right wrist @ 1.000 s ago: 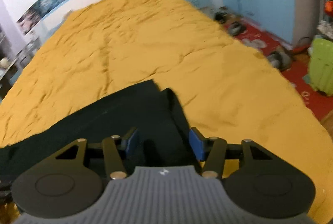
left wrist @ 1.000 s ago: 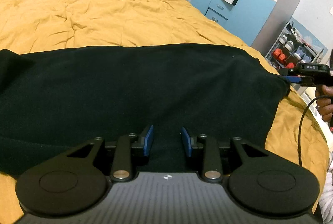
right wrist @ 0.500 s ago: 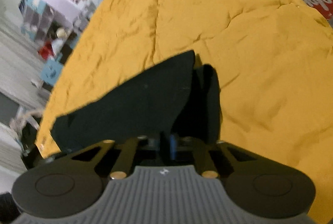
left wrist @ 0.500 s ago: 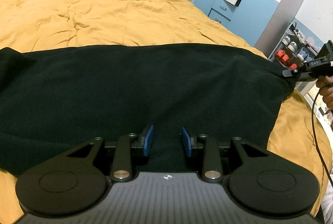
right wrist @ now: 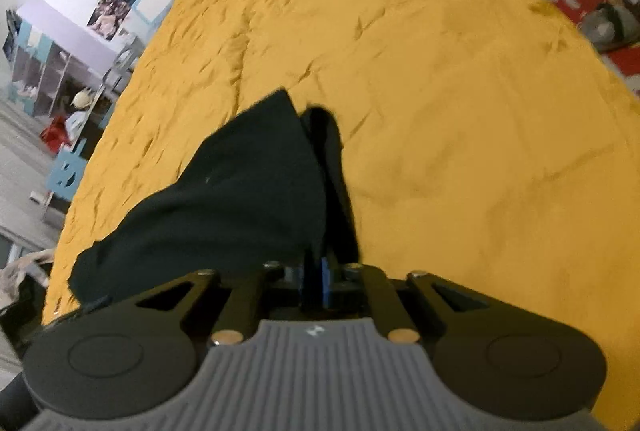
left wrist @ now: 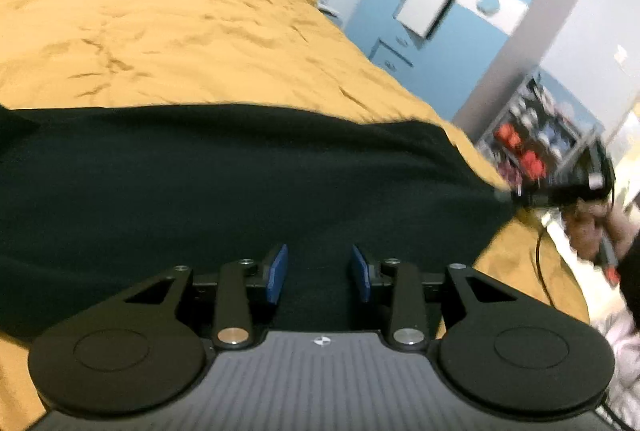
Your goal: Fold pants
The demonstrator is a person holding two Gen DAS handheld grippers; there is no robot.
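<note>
Pinching pants (right wrist: 240, 191) hem, right gripper (right wrist: 316, 283) jaws just eased slightly; left gripper (left wrist: 318, 271) part-open w/ cloth between, pads clear; both angled down.

pants spread across the near end of the bed, a gripper at each of two edges

the black fabric pants (left wrist: 248, 183) lie flat on the wide mustard-yellow quilted bedspread (left wrist: 168, 31), stretched from left to right across its near part, with bare bedspread behind them. the black two-finger left gripper (left wrist: 318, 273) sits at the near edge of the pants, over the cloth. the black two-finger right gripper (right wrist: 316, 285) is at the right-hand end of the pants, with a fold of cloth between its fingers. beyond the bed's right side stands a tall blue-and-white wardrobe (left wrist: 460, 11), with a cluttered open shelf unit (left wrist: 536, 135) to its right.
</note>
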